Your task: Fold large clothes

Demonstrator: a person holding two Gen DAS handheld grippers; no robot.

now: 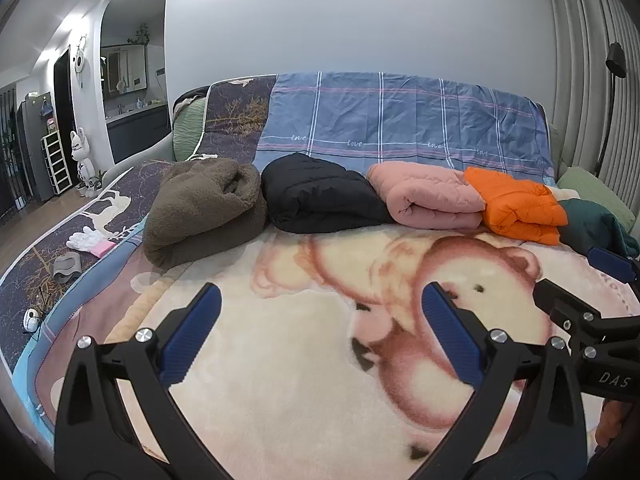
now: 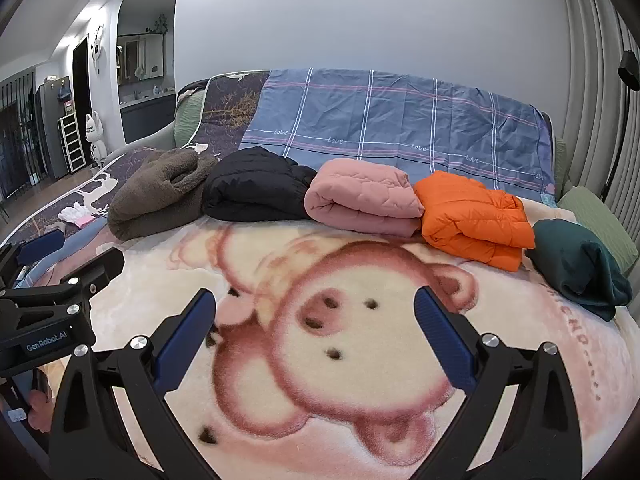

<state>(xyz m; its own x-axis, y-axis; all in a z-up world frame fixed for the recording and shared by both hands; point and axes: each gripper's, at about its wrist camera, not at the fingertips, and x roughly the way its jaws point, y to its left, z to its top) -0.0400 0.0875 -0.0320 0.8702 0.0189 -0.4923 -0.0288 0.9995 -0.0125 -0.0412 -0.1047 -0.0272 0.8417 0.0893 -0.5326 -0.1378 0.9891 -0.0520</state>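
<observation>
Several folded garments lie in a row at the back of a pig-print blanket (image 1: 288, 380) (image 2: 360, 360): a brown fleece (image 1: 200, 208) (image 2: 156, 200), a black jacket (image 1: 320, 196) (image 2: 256, 188), a pink quilted piece (image 1: 428, 196) (image 2: 360, 196), an orange down jacket (image 1: 516, 204) (image 2: 472, 216) and a dark green garment (image 1: 592, 224) (image 2: 576, 264). My left gripper (image 1: 320, 296) (image 2: 74, 256) hovers open over the blanket, holding nothing. To its right, my right gripper (image 2: 314, 298) (image 1: 576, 274) is also open and holds nothing. Neither touches a garment.
A blue plaid sheet (image 1: 400, 120) drapes the backrest behind the row. White gloves (image 1: 86, 240) and a grey item (image 1: 66, 268) lie on the dark cover at the left. A green cushion (image 2: 596, 216) and a floor lamp (image 1: 612, 80) stand at the right.
</observation>
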